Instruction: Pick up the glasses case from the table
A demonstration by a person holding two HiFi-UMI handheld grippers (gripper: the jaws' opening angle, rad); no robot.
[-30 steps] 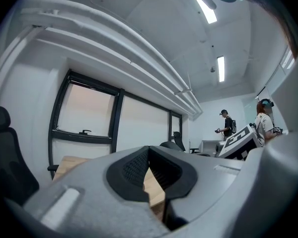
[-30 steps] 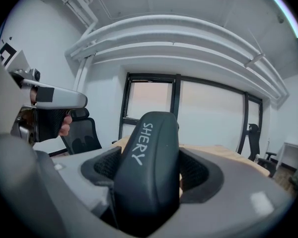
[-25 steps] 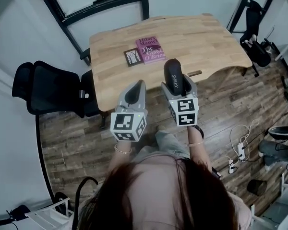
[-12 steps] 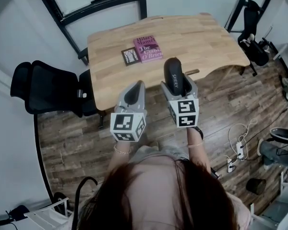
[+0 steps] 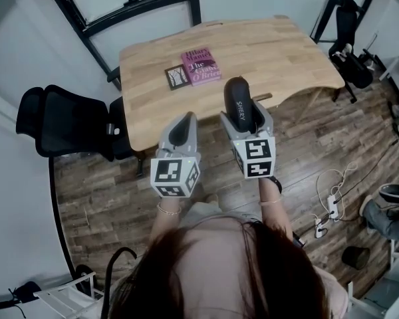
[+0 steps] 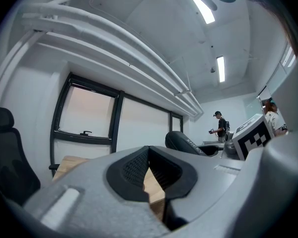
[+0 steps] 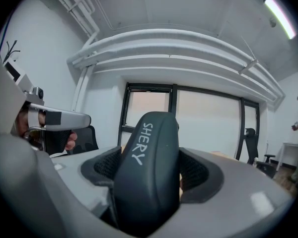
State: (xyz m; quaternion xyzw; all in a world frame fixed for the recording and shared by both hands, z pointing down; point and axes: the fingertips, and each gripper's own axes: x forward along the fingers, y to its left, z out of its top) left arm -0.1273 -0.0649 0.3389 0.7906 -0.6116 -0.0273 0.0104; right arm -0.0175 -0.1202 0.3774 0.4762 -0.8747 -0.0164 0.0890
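My right gripper (image 5: pixel 243 111) is shut on the dark glasses case (image 5: pixel 238 103), which is lettered "SHERY" and held up off the wooden table (image 5: pixel 279 58). In the right gripper view the glasses case (image 7: pixel 149 167) stands upright between the black pads (image 7: pixel 104 165) and fills the middle. My left gripper (image 5: pixel 179 128) hangs beside it at the left, over the table's front edge, its jaws shut with nothing between them. From the left gripper view the case (image 6: pixel 186 144) shows to the right, past my left gripper (image 6: pixel 150 175).
A pink book (image 5: pixel 201 66) and a small dark card (image 5: pixel 177 77) lie on the table's far left part. A black office chair (image 5: pixel 63 121) stands left of the table. Cables and a power strip (image 5: pixel 332 208) lie on the wood floor at right.
Both grippers and the held case keep their place in the view; the table and books have slid slightly up and left as the head camera shifted.
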